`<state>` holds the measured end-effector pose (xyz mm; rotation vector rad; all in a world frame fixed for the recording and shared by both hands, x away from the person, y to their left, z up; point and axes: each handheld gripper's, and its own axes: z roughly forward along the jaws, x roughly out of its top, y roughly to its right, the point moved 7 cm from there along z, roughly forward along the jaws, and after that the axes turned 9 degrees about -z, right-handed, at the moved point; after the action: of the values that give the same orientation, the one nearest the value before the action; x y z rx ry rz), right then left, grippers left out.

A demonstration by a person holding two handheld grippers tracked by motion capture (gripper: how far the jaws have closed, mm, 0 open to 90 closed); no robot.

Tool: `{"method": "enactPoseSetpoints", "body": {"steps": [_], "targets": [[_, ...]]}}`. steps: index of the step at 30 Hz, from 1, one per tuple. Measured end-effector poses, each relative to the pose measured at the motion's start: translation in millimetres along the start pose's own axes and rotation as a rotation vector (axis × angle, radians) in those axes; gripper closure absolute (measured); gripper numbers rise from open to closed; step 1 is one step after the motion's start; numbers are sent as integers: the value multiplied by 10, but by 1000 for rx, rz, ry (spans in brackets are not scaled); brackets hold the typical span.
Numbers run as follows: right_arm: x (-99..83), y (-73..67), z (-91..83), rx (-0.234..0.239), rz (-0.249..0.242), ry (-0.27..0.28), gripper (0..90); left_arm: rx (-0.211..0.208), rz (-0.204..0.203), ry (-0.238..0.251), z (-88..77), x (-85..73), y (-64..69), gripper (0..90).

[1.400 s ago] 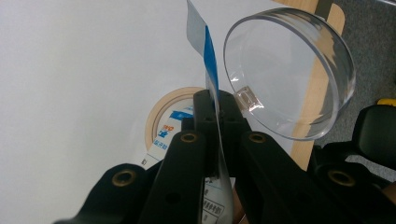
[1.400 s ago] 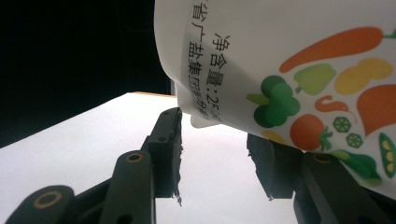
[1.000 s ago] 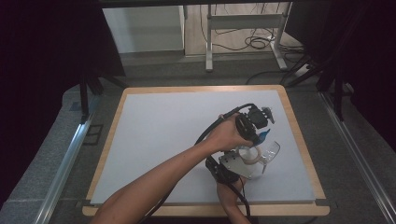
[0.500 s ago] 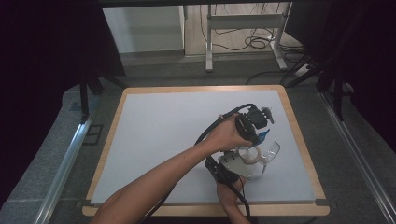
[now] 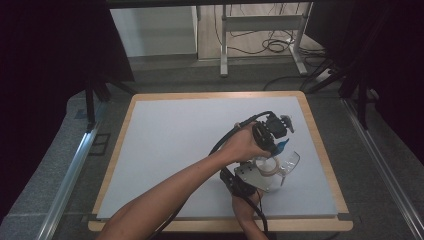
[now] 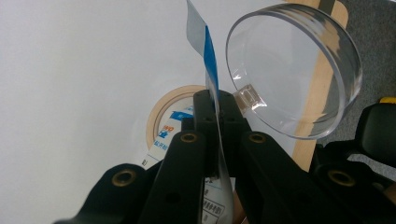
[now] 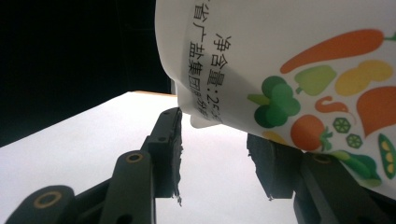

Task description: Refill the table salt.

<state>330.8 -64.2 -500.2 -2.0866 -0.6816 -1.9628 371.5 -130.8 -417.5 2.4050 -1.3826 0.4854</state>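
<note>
**Peeling the seal off the tub**

Near the right edge of the table (image 5: 150, 150), toward the front: a white printed tub (image 5: 270, 172) with a clear hinged lid (image 6: 299, 70) swung open.

Left gripper (image 6: 218, 105): jaws pinched together on a thin blue-and-white seal strip (image 6: 210, 56) standing up from the tub's tan rim (image 6: 156, 121).

Right gripper (image 7: 215, 144): jaws apart, one on either side of the tub's lower wall; contact with the wall not discernible.

Step in hand, by judgement: pulling the seal away from the rim while steadying the tub.

Next move, likely: lift the strip up and back across the mouth in a steady pull, tub braced from below. Risk: tub tipping or sliding if not held firmly.
</note>
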Motion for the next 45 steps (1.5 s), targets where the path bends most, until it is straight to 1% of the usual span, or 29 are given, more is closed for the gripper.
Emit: {"method": "enactPoseSetpoints", "body": {"steps": [19,30,45], "targets": [[13,37,-8,-9,3,4,559,2,6,2,10,30,26,900],[17,25,-10,-5,6,5,559,3,6,0,6,28,23,900],[26,24,-16,-11,-10,9,559,3,5,0,-3,24,21,900]]}}
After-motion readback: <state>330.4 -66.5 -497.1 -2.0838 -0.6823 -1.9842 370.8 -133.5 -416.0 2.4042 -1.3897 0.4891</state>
